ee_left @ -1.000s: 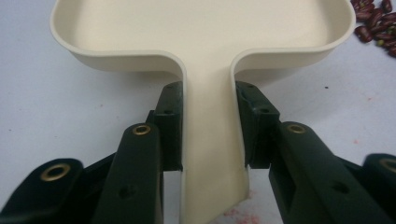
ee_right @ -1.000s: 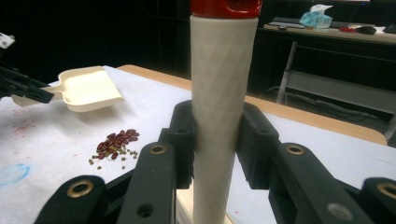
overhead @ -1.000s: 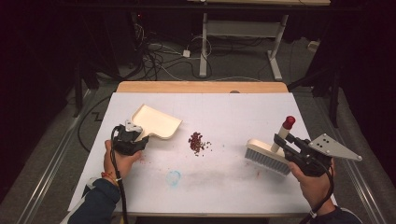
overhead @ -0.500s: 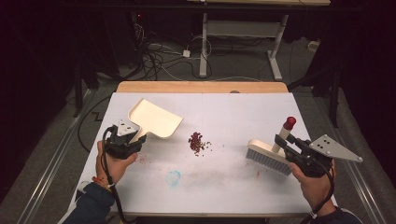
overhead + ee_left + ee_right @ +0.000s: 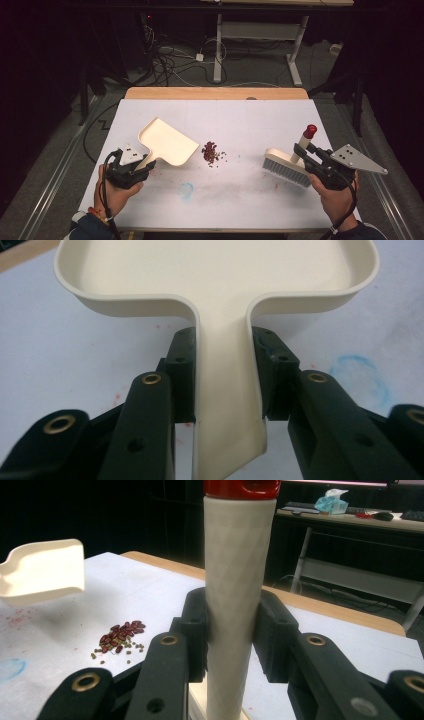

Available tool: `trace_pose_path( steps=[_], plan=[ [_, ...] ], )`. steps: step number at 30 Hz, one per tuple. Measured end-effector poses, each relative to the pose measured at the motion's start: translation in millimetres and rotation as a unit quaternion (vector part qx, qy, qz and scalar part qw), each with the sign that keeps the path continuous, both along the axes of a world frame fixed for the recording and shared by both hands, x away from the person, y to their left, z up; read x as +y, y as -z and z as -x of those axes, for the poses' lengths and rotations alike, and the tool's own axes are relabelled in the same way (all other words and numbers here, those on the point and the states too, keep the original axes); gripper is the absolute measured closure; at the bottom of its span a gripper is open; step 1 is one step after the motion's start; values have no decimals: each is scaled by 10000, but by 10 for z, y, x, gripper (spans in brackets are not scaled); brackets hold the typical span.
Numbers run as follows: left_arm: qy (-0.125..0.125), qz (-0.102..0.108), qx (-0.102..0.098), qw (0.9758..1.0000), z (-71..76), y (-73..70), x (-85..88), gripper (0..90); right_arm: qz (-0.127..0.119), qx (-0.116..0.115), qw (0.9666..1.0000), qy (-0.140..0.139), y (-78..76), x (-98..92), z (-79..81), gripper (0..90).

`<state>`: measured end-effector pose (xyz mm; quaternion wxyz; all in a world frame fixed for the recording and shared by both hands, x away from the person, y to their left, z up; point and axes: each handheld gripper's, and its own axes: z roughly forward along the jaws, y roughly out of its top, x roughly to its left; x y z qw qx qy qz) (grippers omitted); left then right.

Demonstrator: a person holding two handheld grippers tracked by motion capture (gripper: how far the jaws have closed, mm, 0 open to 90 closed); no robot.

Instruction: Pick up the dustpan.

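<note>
A cream dustpan [image 5: 167,142] hovers just off the white table at the left, its open mouth toward a small pile of red beans [image 5: 210,151] in the middle. My left gripper [image 5: 142,164] is shut on the dustpan's handle [image 5: 227,390], with both pads [image 5: 182,375] pressed on its sides. At the right, a cream brush [image 5: 286,167] with white bristles stands on the table, and my right gripper [image 5: 300,150] is shut on its red-capped handle [image 5: 232,590]. The right gripper view has the dustpan [image 5: 42,572] at the far left and the beans [image 5: 120,632] between.
The white table [image 5: 240,195] has a wooden strip [image 5: 215,93] along its far edge. A faint blue ring mark [image 5: 186,190] and red smudges stain the table near the front. Behind the table, cables lie on the floor beside a desk frame [image 5: 255,35].
My left gripper has carried the dustpan to the left and a little up, away from the beans. The right gripper and brush have stayed put.
</note>
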<state>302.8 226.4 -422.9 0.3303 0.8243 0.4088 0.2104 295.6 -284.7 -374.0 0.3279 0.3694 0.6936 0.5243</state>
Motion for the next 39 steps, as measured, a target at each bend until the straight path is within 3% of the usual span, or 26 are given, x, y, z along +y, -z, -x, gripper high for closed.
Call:
trace_pose_path(
  steps=[5, 13, 21, 29, 39],
  plan=[
    [107, -48, 137, 9998, 88, 87, 24, 642, -3, 18, 10000, -9, -2, 7, -19, 701],
    [203, 45, 418, 9989, 202, 193, 46, 642, 7, 39, 10000, -72, 3, 42, -121, 701],
    [458, -136, 673, 9966, 279, 285, -67, 642, 6, 12, 9999, -134, 7, 66, -148, 701],
    [632, -276, 798, 9944, 306, 360, -152, 641, -7, 28, 9998, -210, 17, 124, -202, 701],
    [700, -346, 822, 9936, 318, 405, -214, 641, 17, 39, 9995, -326, 35, 178, -245, 701]
  ],
)
